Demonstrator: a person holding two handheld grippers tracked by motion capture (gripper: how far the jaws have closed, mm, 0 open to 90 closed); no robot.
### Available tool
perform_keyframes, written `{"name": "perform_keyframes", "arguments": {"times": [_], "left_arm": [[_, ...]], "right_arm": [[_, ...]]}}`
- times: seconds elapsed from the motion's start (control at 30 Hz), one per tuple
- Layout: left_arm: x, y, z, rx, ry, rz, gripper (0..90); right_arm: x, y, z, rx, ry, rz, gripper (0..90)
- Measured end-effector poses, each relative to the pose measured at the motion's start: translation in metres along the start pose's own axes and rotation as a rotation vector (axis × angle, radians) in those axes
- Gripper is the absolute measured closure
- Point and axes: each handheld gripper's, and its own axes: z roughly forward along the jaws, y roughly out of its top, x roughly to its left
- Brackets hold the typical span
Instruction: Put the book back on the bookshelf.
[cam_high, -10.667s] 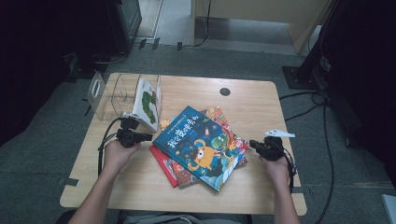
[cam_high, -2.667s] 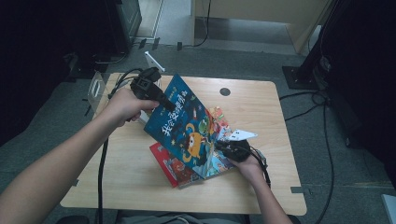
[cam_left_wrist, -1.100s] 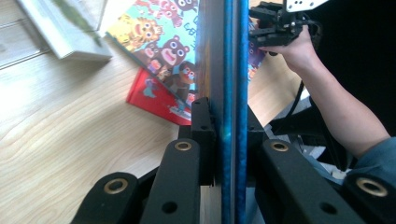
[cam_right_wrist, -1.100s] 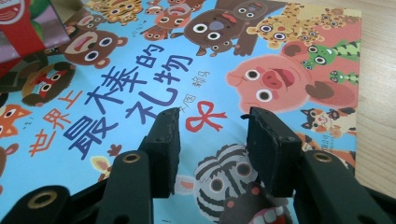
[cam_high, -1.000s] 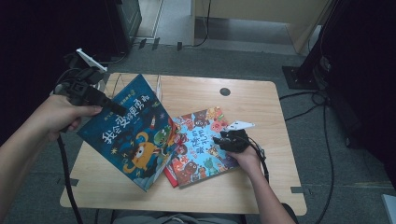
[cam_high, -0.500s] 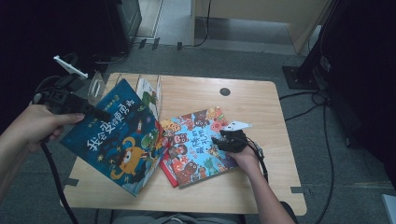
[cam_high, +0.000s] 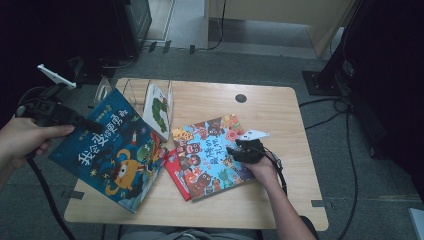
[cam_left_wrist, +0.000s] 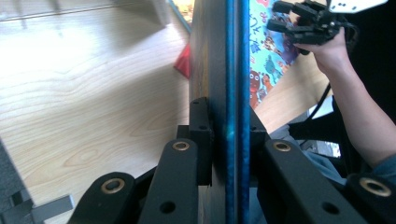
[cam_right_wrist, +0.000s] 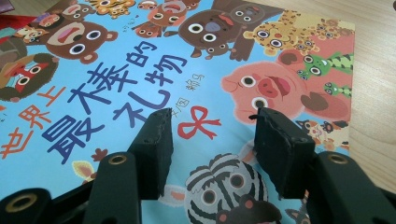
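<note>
At the table's left edge, the left gripper (cam_high: 80, 121) clamps a glossy dark-blue book (cam_high: 112, 150), held tilted, lower corner over the wood. Its cover is edge-on in the left gripper view. The right gripper (cam_high: 235, 151), jaws just parted, rests empty on the light-blue animal book (cam_high: 210, 155), which hides most of 1 red book (cam_high: 176, 171).

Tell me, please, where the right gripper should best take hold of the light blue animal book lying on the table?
Probably at its free right edge: the light blue animal book lies flat on a red book, so no face is grippable. The right gripper, open above the cover, could come from the right, one jaw slipping under.
</note>
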Motion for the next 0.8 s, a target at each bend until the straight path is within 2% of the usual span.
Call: {"name": "perform_keyframes", "arguments": {"times": [0.17,0.53,0.6,0.8], "left_arm": [[0.015,-0.009,-0.011,-0.028,0.012,-0.040,81.7],[0.038,-0.022,-0.030,-0.057,0.016,-0.102,81.3],[0.045,-0.024,-0.035,-0.066,0.031,-0.124,81.3],[0.056,-0.023,-0.043,-0.088,0.058,-0.162,81.1]], "right_arm": [[0.000,0.000,0.000,0.000,-0.001,0.000,46.6],[0.000,0.000,0.000,-0.001,-0.002,-0.003,46.1],[0.000,0.000,0.000,-0.001,-0.002,-0.002,46.1],[0.000,0.000,0.001,-0.003,-0.005,-0.002,46.1]]}}
